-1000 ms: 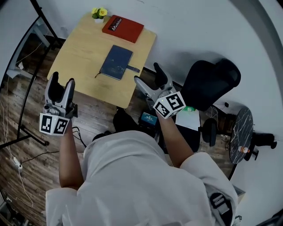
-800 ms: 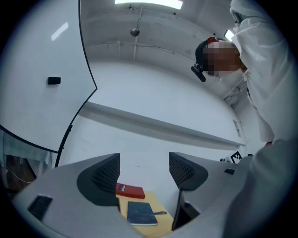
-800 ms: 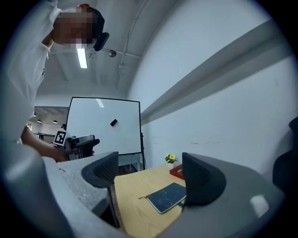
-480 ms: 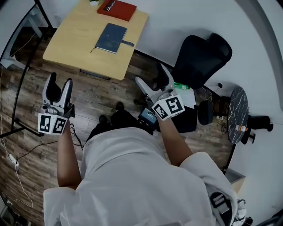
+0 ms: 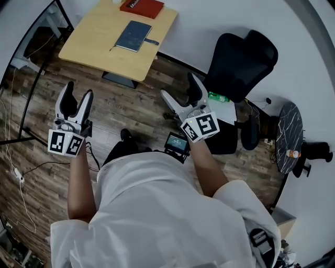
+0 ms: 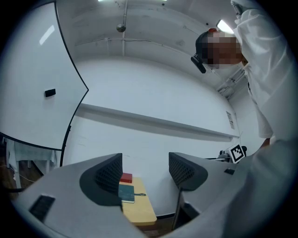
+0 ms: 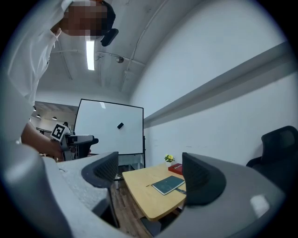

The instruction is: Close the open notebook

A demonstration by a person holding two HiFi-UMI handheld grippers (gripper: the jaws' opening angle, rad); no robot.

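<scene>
The dark blue notebook (image 5: 134,35) lies closed on the wooden table (image 5: 99,49) at the top of the head view, its strap sticking out to the right. It also shows as the notebook (image 6: 126,192) and the notebook (image 7: 168,184) far off between the jaws in the two gripper views. My left gripper (image 5: 76,92) is open and empty, held over the floor well short of the table. At the same distance from the table, my right gripper (image 5: 178,86) is open and empty too.
A red book (image 5: 142,6) lies behind the notebook, with a small pot of yellow flowers (image 7: 168,158) beside it. A black office chair (image 5: 241,57) stands right of the table, a round marble side table (image 5: 285,141) further right. A whiteboard (image 7: 109,128) stands left of the table.
The table with the closed notebook has slid toward the top of the head view and shrunk. Both grippers now hang over bare floor, still open.
</scene>
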